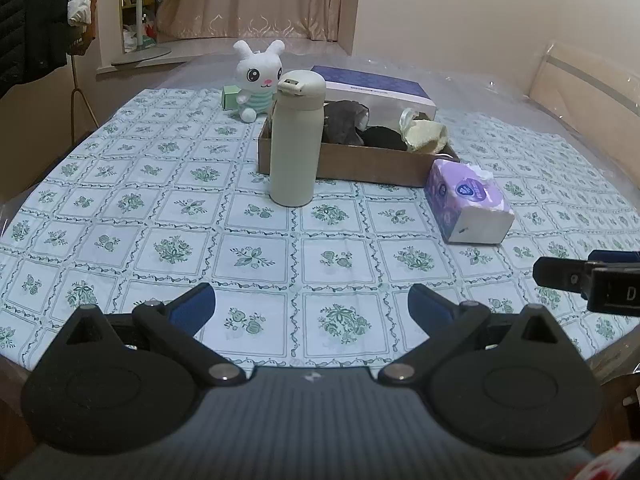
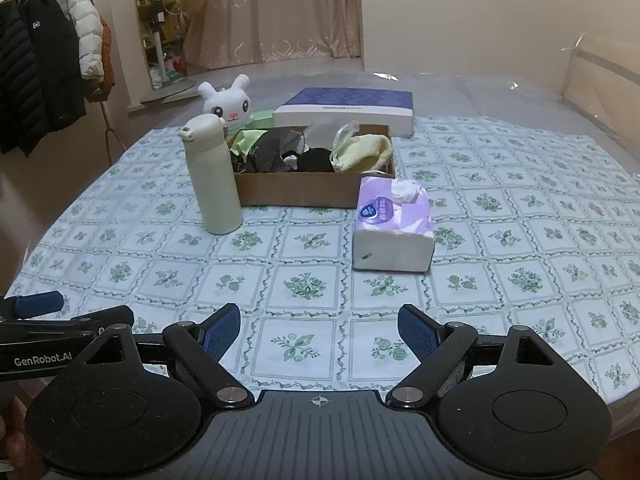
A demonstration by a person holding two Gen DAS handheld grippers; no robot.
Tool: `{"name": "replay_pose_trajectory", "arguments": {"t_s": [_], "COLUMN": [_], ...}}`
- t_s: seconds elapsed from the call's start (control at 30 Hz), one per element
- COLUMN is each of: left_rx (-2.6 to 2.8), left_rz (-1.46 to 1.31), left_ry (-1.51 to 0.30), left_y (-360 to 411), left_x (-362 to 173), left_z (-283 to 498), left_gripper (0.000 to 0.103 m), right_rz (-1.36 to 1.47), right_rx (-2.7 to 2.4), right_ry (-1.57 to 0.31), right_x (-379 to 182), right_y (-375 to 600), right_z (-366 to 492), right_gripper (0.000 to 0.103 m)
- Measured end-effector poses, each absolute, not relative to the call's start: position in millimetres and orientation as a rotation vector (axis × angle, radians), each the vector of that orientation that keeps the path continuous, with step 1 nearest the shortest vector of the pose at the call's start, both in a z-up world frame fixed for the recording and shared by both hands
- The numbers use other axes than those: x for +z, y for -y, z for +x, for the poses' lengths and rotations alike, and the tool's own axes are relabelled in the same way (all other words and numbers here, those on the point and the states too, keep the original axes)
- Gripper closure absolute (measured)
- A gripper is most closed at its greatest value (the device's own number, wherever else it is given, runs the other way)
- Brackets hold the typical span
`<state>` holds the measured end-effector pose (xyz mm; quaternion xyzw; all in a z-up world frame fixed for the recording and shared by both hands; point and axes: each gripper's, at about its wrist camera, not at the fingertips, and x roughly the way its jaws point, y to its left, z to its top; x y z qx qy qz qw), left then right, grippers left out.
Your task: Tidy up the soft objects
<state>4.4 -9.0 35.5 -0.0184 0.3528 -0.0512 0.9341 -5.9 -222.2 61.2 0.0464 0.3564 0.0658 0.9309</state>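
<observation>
1. cardboard box (image 2: 304, 192) sits mid-table and already holds soft things: a grey cloth (image 2: 276, 152), a black one (image 2: 316, 160), a yellow towel (image 2: 364, 152); the plush rabbit (image 1: 258, 80) stands outside it, behind the bottle (image 1: 294, 140); the tissue pack (image 2: 394, 224) lies just beside the box's near corner.
2. left gripper (image 1: 312, 308) and right gripper (image 2: 320, 330) both hover low over the cloth near the table's edge, jaws spread wide, nothing between them.
3. likely next: the tissue pack, nearest the right gripper; come in square to its long sides, close gently so it does not crush.
4. for the rabbit, reach round the bottle, which could tip.
</observation>
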Motion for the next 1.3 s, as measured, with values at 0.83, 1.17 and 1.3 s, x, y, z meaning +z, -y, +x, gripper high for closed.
{"name": "replay_pose_trajectory", "arguments": {"t_s": [0.83,1.17,1.3], "left_rx": [-0.107,-0.109,-0.109], "left_rz": [-0.035,-0.034,-0.032], "left_ry": [-0.714,-0.714,-0.715], "left_y": [8.8,9.5,9.6], "left_x": [38.1,37.6,37.4], "left_z": [3.8,3.9,3.9], "left_gripper": [0.001,0.001,0.001], "right_rz": [0.091,0.090,0.092], "right_rx": [0.129,0.129,0.126], "right_ry": [-0.727,-0.728,-0.728], "right_x": [60.9,61.0,61.0], "right_y": [223.8,223.9,223.8], "right_z": [-5.9,-5.8,-6.0], "right_gripper": [0.018,0.018,0.018]}}
